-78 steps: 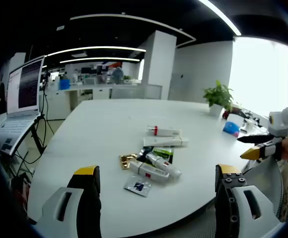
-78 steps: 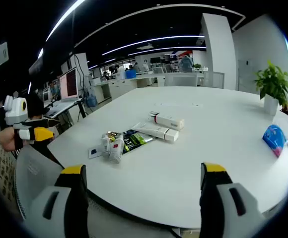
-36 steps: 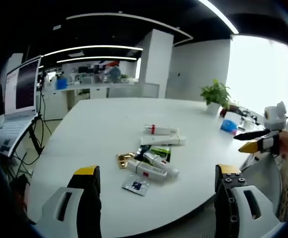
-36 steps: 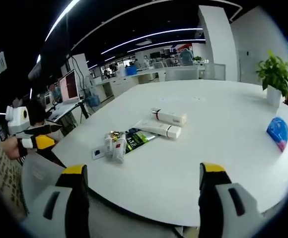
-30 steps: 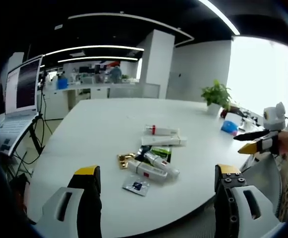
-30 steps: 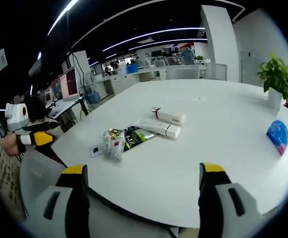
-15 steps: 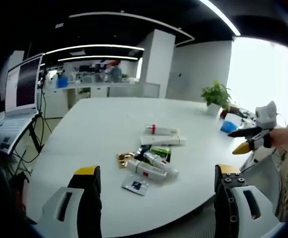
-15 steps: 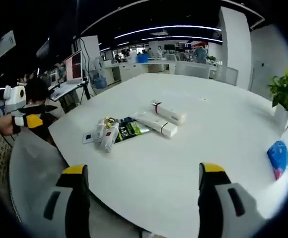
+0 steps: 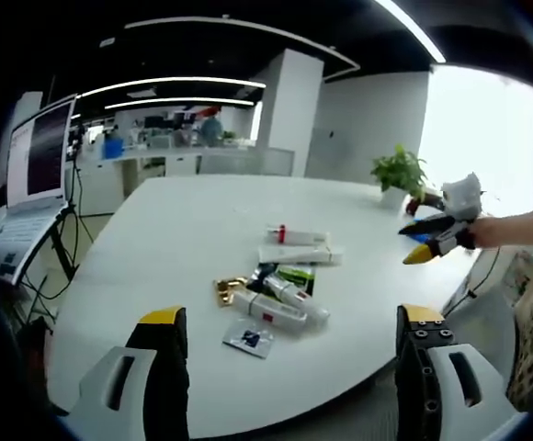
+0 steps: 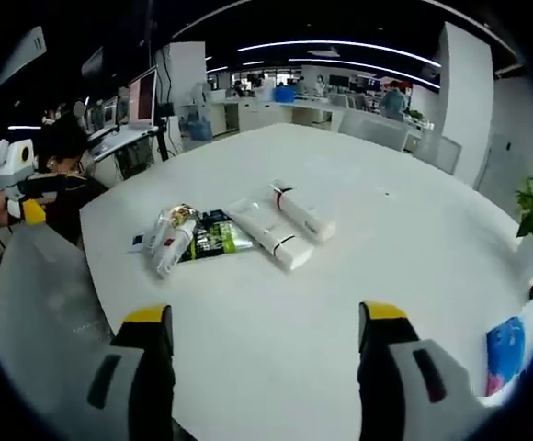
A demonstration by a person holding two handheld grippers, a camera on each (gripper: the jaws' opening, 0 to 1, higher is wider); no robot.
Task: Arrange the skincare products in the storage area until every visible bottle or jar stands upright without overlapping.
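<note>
Tubes (image 10: 280, 223) are lying flat mid-table (image 10: 413, 266), some overlapping a green packet (image 10: 213, 236), so none are standing yet; the right gripper (image 10: 265, 367) and left gripper (image 9: 289, 363) are hovering apart from them, jaws spread wide and gripping nothing, likely readying a first pick

1. A large white round-edged table (image 9: 175, 230) carries everything.
2. Two white tubes with dark bands (image 10: 287, 223) lie flat side by side near its middle.
3. Beside them lie a dark green-and-black sachet (image 10: 213, 236), two smaller white tubes (image 10: 172, 241), a gold-capped item (image 9: 222, 288) and a small flat white packet (image 9: 248, 338).
4. A blue pouch (image 10: 502, 355) lies well apart, near the table's edge.
5. A potted green plant (image 9: 397, 176) stands at the far edge.
</note>
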